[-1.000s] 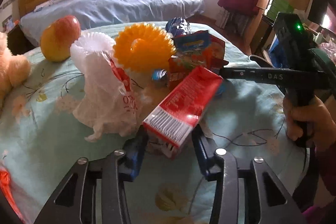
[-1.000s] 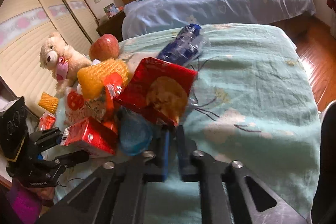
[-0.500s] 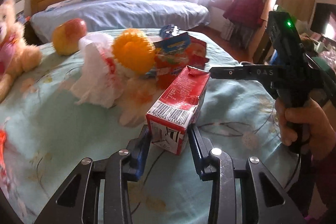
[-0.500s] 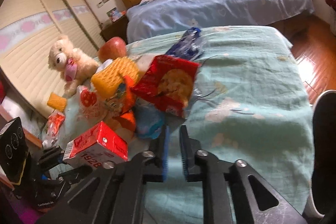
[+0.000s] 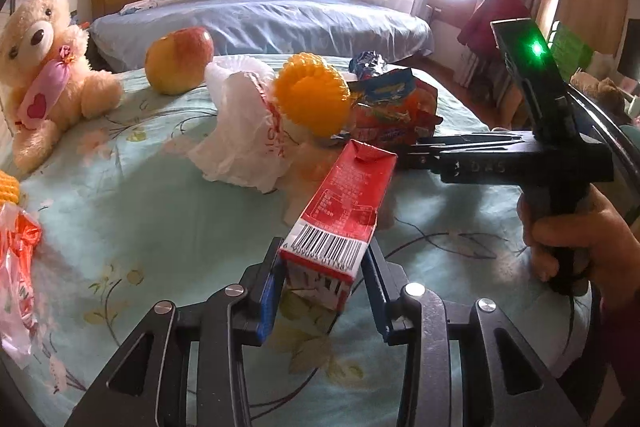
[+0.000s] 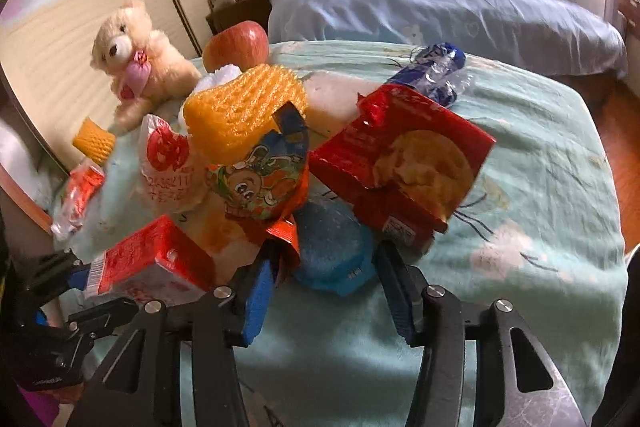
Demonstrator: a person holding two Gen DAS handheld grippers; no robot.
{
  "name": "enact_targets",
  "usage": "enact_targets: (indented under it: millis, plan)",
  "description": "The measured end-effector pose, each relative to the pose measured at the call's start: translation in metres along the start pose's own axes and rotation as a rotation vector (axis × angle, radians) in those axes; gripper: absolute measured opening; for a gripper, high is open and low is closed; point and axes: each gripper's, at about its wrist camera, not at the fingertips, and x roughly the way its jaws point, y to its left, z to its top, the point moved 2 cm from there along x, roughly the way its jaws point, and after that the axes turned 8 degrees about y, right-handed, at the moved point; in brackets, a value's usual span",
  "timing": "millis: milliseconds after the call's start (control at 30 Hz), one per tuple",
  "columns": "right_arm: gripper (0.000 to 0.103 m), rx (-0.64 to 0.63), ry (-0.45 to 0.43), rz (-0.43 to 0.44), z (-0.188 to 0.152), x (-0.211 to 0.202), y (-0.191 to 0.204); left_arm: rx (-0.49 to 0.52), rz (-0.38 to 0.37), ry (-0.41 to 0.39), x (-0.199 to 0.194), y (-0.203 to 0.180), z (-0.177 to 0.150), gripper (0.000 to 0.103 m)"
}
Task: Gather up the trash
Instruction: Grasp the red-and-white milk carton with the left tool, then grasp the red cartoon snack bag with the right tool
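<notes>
The left gripper (image 5: 320, 291) has its fingers clenched on the barcode end of the red drink carton (image 5: 340, 215), whose long axis runs away from the fingers toward one o'clock, lifted clear of the green bedspread (image 5: 160, 219). The right gripper (image 6: 324, 291) is released, its fingers having just been spreading, and they straddle a blue round wrapper (image 6: 332, 255) lying at twelve o'clock just ahead, pads not yet pressing. The orange cartoon snack bag (image 6: 260, 183) stands at eleven o'clock and the red biscuit packet (image 6: 404, 159) at one, so the right hand is nearer the trash heap.
</notes>
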Motion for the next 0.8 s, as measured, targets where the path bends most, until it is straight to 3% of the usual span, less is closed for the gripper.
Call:
enact_targets:
  millis: [33,167,367,533,600,800]
  plan:
    - [0.041,-0.006,0.002,-0.011,0.0,0.0,0.001,-0.003,-0.004,0.004,0.002,-0.001,0.0,0.037]
    - [0.029,0.017,-0.009,0.015,-0.007,-0.008,-0.003,-0.012,-0.005,0.006,0.007,-0.004,0.003,0.036]
    - [0.023,0.029,-0.004,0.018,-0.024,-0.019,-0.006,-0.027,-0.01,0.007,0.007,-0.004,0.001,0.033]
    - [0.03,0.055,-0.039,0.035,-0.028,-0.028,-0.005,-0.038,-0.01,0.007,0.004,-0.002,-0.002,0.033]
    - [0.042,0.066,-0.054,0.054,-0.026,-0.03,-0.004,-0.042,-0.007,0.004,0.001,-0.001,-0.003,0.033]
    - [0.038,0.053,-0.083,0.06,-0.017,-0.032,0.011,-0.058,-0.012,-0.003,-0.003,0.0,-0.006,0.032]
